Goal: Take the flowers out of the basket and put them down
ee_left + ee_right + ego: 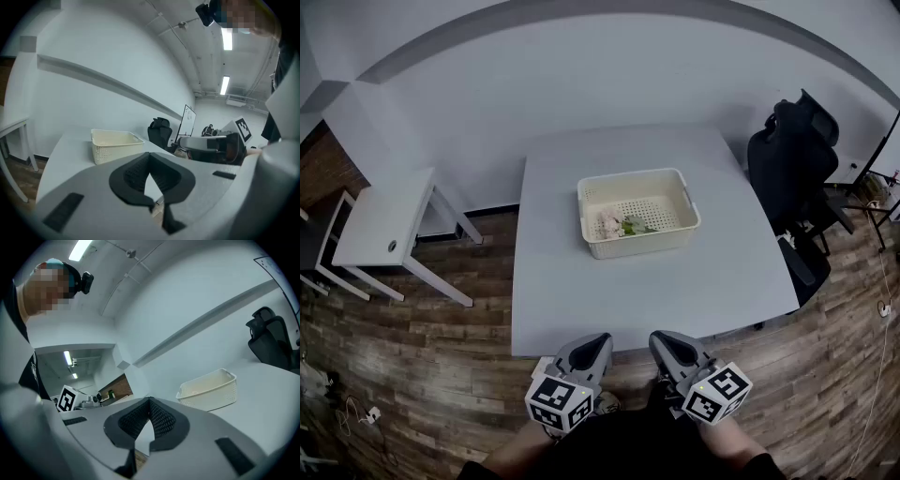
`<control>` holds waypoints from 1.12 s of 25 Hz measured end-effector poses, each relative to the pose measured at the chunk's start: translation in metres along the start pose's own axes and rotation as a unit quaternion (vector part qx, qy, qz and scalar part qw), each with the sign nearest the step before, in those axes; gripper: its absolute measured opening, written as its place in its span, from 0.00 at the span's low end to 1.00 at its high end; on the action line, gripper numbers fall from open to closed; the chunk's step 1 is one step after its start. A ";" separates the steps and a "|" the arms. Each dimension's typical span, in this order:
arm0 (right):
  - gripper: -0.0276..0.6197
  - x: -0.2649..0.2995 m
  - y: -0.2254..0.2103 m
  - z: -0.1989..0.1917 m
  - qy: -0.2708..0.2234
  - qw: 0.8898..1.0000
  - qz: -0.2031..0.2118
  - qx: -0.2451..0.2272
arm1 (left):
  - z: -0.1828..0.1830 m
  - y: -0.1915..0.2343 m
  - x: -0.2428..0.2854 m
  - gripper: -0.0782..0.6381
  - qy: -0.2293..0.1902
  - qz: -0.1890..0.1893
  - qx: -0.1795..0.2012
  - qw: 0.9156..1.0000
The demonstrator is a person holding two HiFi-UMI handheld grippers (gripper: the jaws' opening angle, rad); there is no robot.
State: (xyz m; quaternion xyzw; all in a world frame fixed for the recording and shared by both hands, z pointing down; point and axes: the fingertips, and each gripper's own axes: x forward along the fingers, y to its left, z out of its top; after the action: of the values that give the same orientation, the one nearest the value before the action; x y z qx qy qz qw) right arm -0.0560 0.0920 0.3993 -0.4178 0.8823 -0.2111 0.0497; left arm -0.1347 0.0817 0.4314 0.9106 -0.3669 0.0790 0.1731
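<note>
A pale basket [642,242] sat mid-table [581,291], and the pink-and-green flowers [619,224] lay inside it near its left end. No part of the task looked done: the flowers had yet to be lifted out and set down. Left gripper [596,341] and right gripper [665,341] hovered at the near table edge, well apart from the basket, each with jaws pressed together and nothing between them.
</note>
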 end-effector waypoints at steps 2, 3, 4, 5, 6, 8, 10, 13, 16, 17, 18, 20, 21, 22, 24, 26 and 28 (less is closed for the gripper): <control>0.08 0.001 0.000 -0.003 0.000 1.000 0.000 0.002 | 0.000 0.002 -0.001 0.12 -0.001 0.001 -0.002 1.000; 0.08 0.002 0.000 -0.003 -0.001 1.000 0.001 0.005 | 0.000 0.003 -0.002 0.12 -0.001 0.002 -0.003 1.000; 0.08 0.002 0.000 -0.003 -0.003 1.000 0.002 0.009 | 0.000 0.004 -0.002 0.12 -0.001 0.002 -0.004 1.000; 0.08 0.003 -0.001 -0.002 -0.006 1.000 0.004 0.014 | -0.001 0.004 -0.002 0.12 0.000 0.002 -0.005 1.000; 0.08 0.003 -0.001 -0.002 -0.009 1.000 0.006 0.019 | -0.001 0.005 -0.002 0.12 0.000 0.002 -0.006 1.000; 0.08 0.004 -0.001 -0.001 -0.013 1.000 0.008 0.023 | -0.002 0.006 -0.003 0.12 0.002 0.001 -0.007 1.000; 0.08 0.005 0.000 -0.002 -0.011 1.000 0.009 0.020 | -0.004 0.007 -0.003 0.12 0.004 0.000 -0.008 1.000; 0.08 0.005 -0.002 -0.004 -0.006 1.000 0.009 0.014 | -0.006 0.007 -0.002 0.12 0.007 -0.001 -0.010 1.000; 0.08 0.006 -0.004 -0.004 -0.006 1.000 0.012 0.017 | -0.005 0.008 0.001 0.12 0.008 -0.002 -0.012 1.000; 0.08 0.006 -0.004 -0.003 -0.007 1.000 0.014 0.020 | -0.005 0.008 0.002 0.12 0.009 -0.002 -0.013 1.000; 0.08 0.006 -0.004 -0.002 -0.007 1.000 0.016 0.022 | -0.006 0.009 0.003 0.12 0.010 -0.002 -0.014 1.000; 0.08 0.007 -0.005 -0.001 -0.007 0.999 0.019 0.024 | -0.005 0.009 0.004 0.12 0.011 -0.002 -0.017 1.000; 0.08 0.008 -0.006 0.000 -0.006 0.999 0.020 0.025 | -0.005 0.010 0.005 0.12 0.011 -0.001 -0.018 1.000; 0.08 0.009 -0.008 0.001 -0.005 0.999 0.020 0.025 | -0.005 0.010 0.007 0.12 0.011 -0.001 -0.018 1.000; 0.08 0.010 -0.012 0.003 -0.003 1.000 0.018 0.023 | -0.004 0.010 0.009 0.12 0.013 0.000 -0.018 1.000; 0.08 0.008 -0.016 0.005 -0.001 1.000 0.015 0.020 | -0.004 0.008 0.013 0.12 0.014 0.001 -0.018 1.000; 0.08 0.005 -0.021 0.008 0.003 1.000 0.015 0.013 | -0.002 0.005 0.016 0.12 0.012 0.004 -0.016 1.000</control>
State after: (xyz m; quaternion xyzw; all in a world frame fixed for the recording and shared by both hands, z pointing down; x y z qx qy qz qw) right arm -0.0425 0.0736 0.4008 -0.4030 0.8859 -0.2228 0.0561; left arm -0.1264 0.0686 0.4387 0.9053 -0.3692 0.0846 0.1922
